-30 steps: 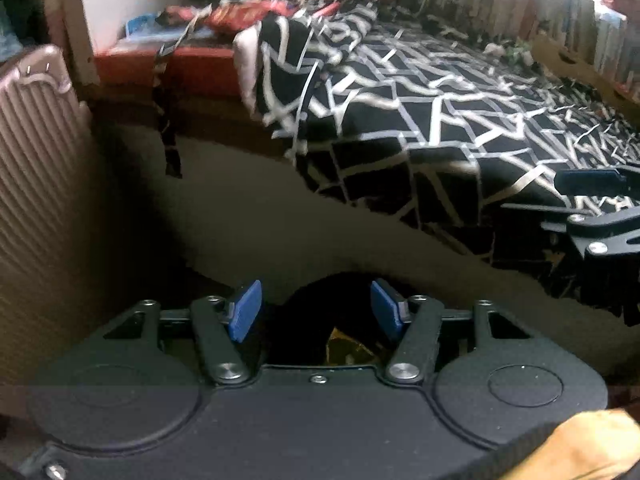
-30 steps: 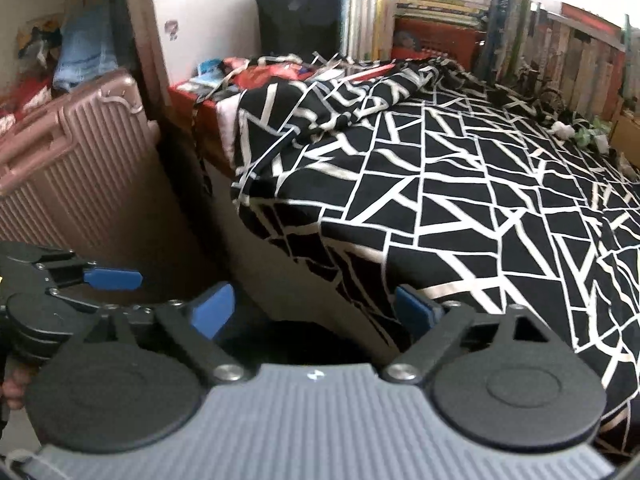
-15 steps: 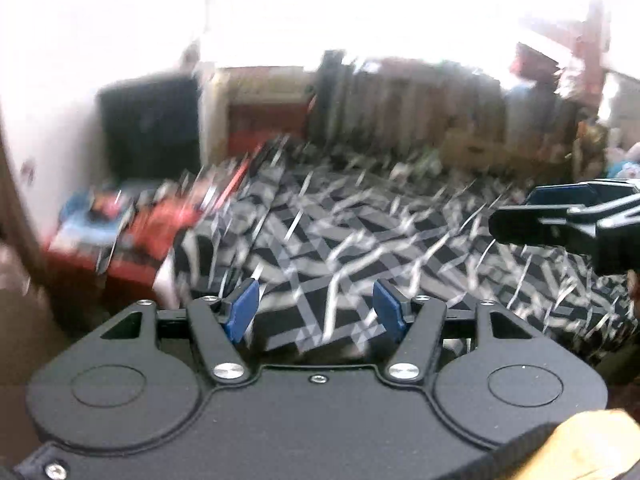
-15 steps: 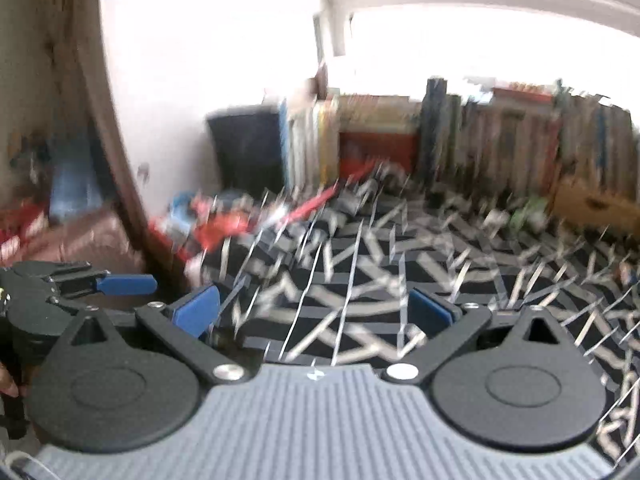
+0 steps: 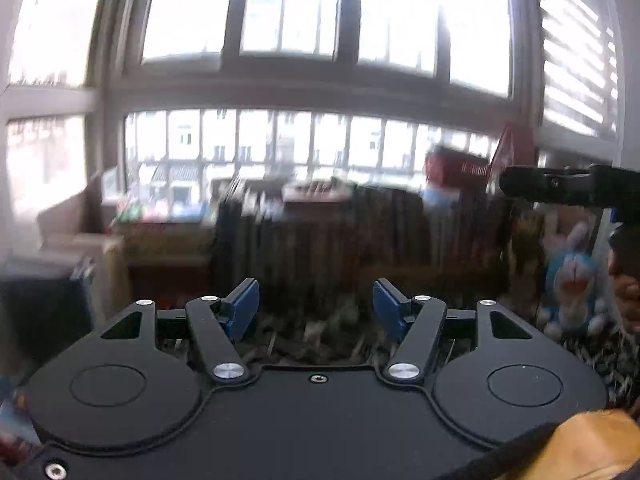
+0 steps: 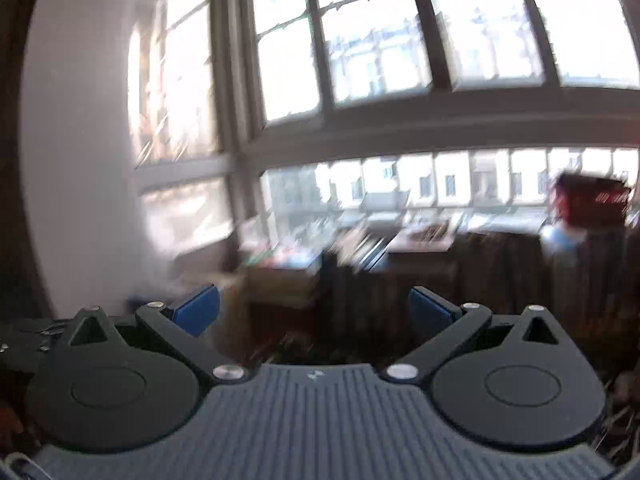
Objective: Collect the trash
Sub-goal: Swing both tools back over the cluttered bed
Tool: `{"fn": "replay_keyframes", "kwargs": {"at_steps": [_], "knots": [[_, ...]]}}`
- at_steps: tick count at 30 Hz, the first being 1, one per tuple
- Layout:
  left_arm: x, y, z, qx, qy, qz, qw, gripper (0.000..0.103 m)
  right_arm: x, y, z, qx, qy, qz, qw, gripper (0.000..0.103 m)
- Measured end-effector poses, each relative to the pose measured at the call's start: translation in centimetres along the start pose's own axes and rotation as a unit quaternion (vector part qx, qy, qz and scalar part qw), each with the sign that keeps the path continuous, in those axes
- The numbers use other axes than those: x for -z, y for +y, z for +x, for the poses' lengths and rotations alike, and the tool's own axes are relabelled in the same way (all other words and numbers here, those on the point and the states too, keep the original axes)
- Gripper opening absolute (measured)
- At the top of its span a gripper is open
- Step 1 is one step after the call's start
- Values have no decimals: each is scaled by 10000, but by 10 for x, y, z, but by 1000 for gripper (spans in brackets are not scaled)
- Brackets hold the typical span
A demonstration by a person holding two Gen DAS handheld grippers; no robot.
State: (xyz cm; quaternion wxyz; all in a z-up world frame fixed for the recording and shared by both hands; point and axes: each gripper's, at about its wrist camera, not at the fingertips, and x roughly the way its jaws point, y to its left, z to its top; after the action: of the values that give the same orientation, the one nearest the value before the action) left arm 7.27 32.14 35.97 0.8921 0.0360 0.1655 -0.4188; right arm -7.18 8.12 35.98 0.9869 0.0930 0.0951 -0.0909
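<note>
Through my left wrist camera I am seeing one left hand-held gripper [image 5: 316, 306], its two blue pads [image 5: 245, 308] standing moderately apart with nothing between them. I am facing a large window [image 5: 288, 80] with many panes, and below it one long row of books [image 5: 360, 240], all blurred. One blue plush toy [image 5: 574, 280] is standing upright at the right, and the other black gripper is reaching in at that edge. No trash is showing here.

Through my right wrist camera I am holding one right hand-held gripper [image 6: 314, 312] spread wide and empty. One red basket [image 6: 592, 200] is sitting on the sill by the window. I cannot find any trash here, so I cannot tell how it is lying.
</note>
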Motion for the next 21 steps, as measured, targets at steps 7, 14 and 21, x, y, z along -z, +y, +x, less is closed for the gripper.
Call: {"fn": "replay_keyframes", "kwargs": {"at_steps": [7, 14, 21], "knots": [[-59, -29, 86, -186, -584, 305, 9977, 74, -34, -78, 29, 772, -451, -74, 9960, 103], [-19, -42, 244, -298, 130, 471, 9984, 76, 18, -161, 104, 1679, 459, -269, 9844, 103], [96, -62, 413, 57, 1709, 1404, 9752, 76, 148, -241, 191, 2006, 1468, -51, 9686, 103]]}}
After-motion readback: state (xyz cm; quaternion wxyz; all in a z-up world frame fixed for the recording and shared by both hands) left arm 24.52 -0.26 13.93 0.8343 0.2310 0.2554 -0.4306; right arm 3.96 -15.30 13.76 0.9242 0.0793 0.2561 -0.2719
